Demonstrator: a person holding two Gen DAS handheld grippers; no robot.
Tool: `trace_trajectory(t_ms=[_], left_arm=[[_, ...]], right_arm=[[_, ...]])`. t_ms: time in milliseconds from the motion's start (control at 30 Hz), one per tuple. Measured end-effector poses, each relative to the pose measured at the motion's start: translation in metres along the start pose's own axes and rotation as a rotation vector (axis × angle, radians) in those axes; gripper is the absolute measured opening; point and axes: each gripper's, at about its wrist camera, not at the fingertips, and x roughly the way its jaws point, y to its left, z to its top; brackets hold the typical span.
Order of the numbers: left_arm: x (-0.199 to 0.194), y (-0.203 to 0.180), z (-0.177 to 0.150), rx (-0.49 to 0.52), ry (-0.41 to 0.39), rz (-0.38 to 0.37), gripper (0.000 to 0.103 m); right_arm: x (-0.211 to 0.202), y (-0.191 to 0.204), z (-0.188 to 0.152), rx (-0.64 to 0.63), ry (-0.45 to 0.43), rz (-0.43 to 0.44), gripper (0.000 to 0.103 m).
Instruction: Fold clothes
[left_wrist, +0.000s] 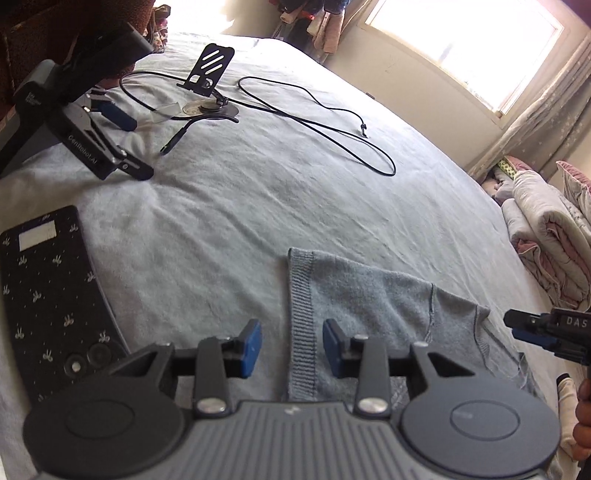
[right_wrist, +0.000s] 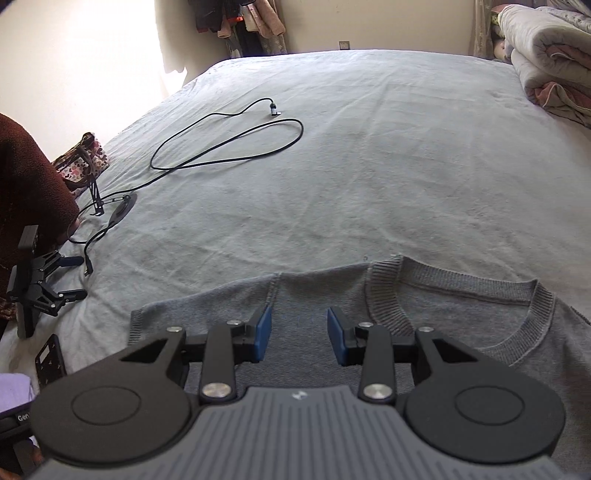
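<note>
Jaws of both grippers stand apart, empty, over the grey sweater (right_wrist: 461, 332) on the bed (right_wrist: 369, 166)

Pale grey wrinkled bedsheet (left_wrist: 258, 206) ahead, looped thin black cable (right_wrist: 229, 144) far ahead, black metal phone stand (left_wrist: 208, 79) ahead-left, black bow-patterned phone case (left_wrist: 48, 295) left, folded quilts (right_wrist: 550, 62) far right

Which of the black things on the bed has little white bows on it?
The phone lying flat, lenses up; the upright stand and the looped cable are plain black.
</note>
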Motion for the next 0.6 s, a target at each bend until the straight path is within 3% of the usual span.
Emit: trace_trajectory(t_ms=[233,400,600], left_arm=[[0.038,-0.008,0.026,0.084,-0.013,0.066,0.036],[0.059,-0.014,0.038,0.152,-0.033,0.098,0.036],[0.068,-0.022,0.035,0.229,-0.077,0.114,0.036]], right_arm=[[0.023,-0.037,0.004,0.000,-0.033,-0.009,0.039],[0.039,-0.059,0.008,-0.013,-0.061,0.007,0.044],[0.056,-0.060,0.009,-0.138,-0.076,0.046,0.045]])
